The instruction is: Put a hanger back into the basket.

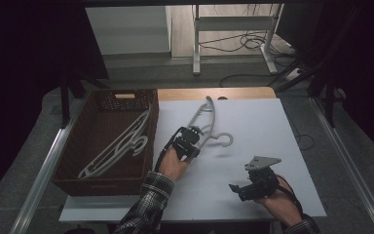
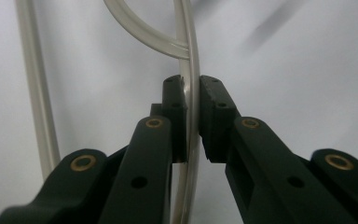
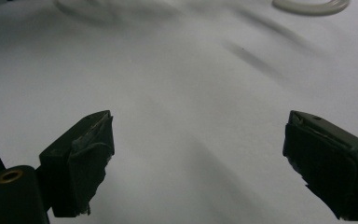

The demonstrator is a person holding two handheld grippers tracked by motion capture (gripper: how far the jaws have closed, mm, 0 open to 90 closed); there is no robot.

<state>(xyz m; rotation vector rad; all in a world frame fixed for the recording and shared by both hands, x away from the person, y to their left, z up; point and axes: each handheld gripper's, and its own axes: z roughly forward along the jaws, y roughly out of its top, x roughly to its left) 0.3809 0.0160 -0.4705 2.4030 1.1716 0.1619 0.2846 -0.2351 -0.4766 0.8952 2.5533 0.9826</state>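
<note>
A thin bar of the hanger [image 2: 192,60] is clamped between the black fingers [image 2: 216,112] of the left gripper [image 2: 192,116], seen close up in the left gripper view. In the high view the hanger [image 1: 205,117] is seen over the white sheet [image 1: 253,126] on the counter [image 1: 214,93], its hook [image 1: 225,140] toward the middle, with the left gripper [image 1: 191,142] at its near end. The right gripper [image 1: 246,189] is held apart near the sheet's front edge; its fingers [image 3: 81,154] are spread wide with nothing between them. A brown basket [image 1: 73,168] is set to the left, and more hangers [image 1: 119,144] are laid inside it.
</note>
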